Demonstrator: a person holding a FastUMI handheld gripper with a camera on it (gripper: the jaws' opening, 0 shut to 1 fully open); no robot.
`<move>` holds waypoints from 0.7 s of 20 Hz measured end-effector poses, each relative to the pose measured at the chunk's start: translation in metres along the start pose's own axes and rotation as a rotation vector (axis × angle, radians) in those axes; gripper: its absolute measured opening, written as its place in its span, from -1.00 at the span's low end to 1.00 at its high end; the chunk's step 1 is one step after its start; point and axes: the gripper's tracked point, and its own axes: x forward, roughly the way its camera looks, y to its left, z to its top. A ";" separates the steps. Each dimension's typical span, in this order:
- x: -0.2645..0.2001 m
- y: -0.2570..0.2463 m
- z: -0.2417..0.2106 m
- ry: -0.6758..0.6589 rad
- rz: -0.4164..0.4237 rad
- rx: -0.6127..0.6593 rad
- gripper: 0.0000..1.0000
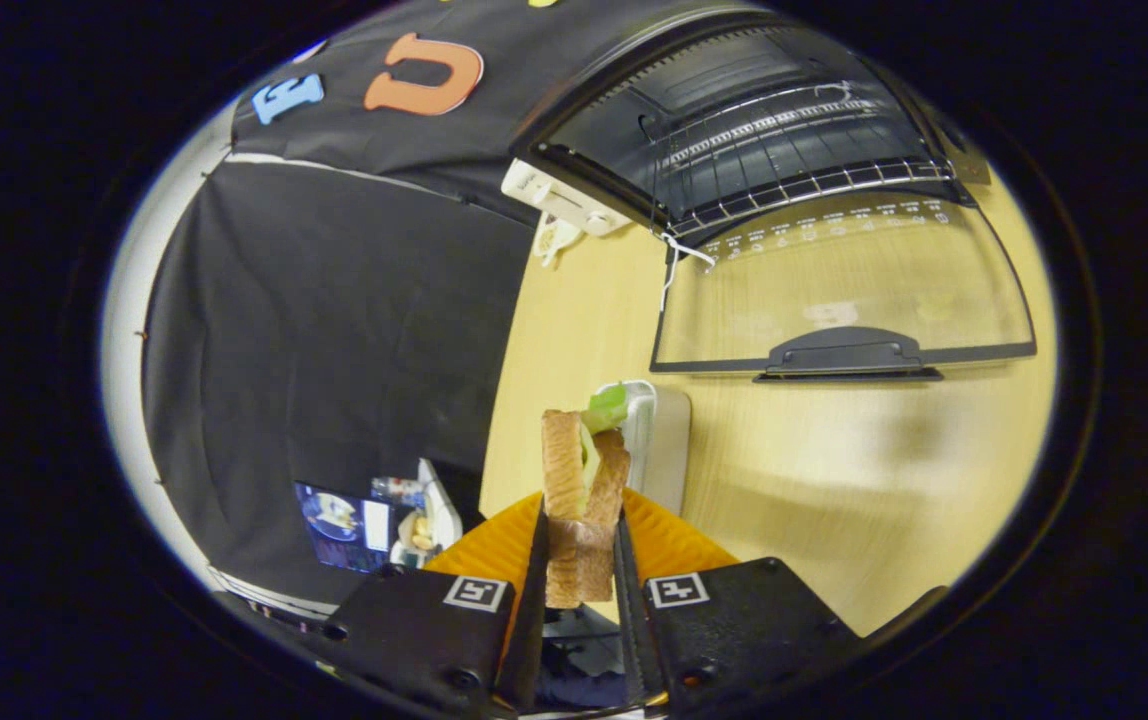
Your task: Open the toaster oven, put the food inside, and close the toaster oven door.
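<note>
The gripper (582, 560) is holding a sandwich (582, 490) clamped between its two fingers, one pressing on each side of the bread, with the lettuce (607, 407) poking out at the far end. The sandwich is being carried above the light wooden table (834, 480), with a white plate (662, 440) sitting just beyond it and slightly to the right.

Farther off and to the right, the toaster oven (734, 110) is standing with its glass door (844, 290) folded down flat toward the near side, the door handle (846, 355) facing the gripper. Inside the open cavity the wire rack (784, 165) is showing, bare as far as can be told. A white power strip (559, 200) is lying at the oven's left, beside the black cloth wall.

Judging from this, the opening step is done and the loading step is in hand: the food is gripped and lifted but is well apart from the oven. The next move calls for swinging the sandwich far and to the right, passing over the lowered door without brushing its handle or glass, and then levelling it so it slides onto the rack rather than catching the front edge. The grip looks narrow on soft bread, so the layers could shift if the motion is jerky. Closing the door is not yet done.
</note>
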 end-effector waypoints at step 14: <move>-0.071 -0.045 0.148 -0.810 0.320 0.248 -0.24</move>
